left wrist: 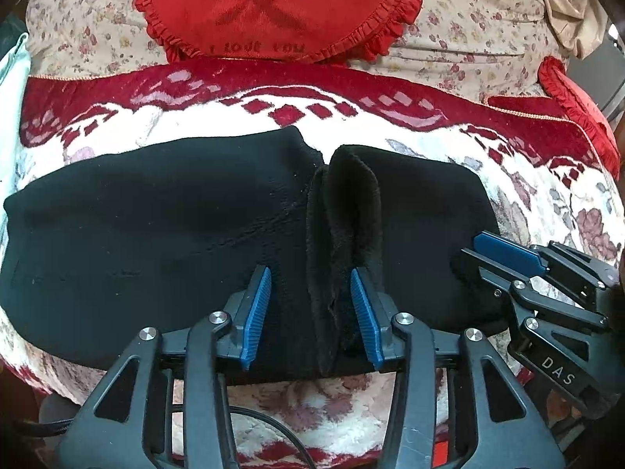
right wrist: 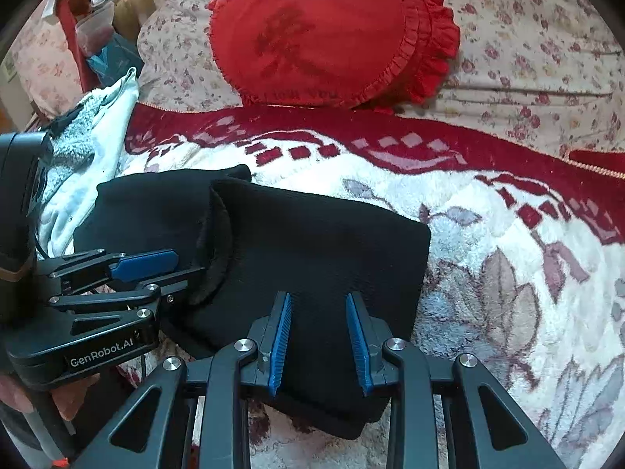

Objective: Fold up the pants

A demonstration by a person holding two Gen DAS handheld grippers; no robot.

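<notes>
Bed, floral blanket (right wrist: 508, 273) underneath. Left gripper (left wrist: 310, 312) and right gripper (right wrist: 318, 340) hover low over near edge of pants (left wrist: 156, 226), jaws parted, holding nothing. Pants black, fleecy, limp; should bunch, not slip. Best pinched at near hem corners. Long axis left-right; raised fold mid-length. Red cushion (left wrist: 273, 8) beyond.

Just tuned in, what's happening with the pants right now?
A person is working two handheld claws over black pants spread on a floral blanket. The left claw is open at the near edge, straddling a raised fold of fabric. The right claw is open too, hovering over the pants' right end, gripping nothing. The pants look partly folded. A red cushion sits behind.
</notes>
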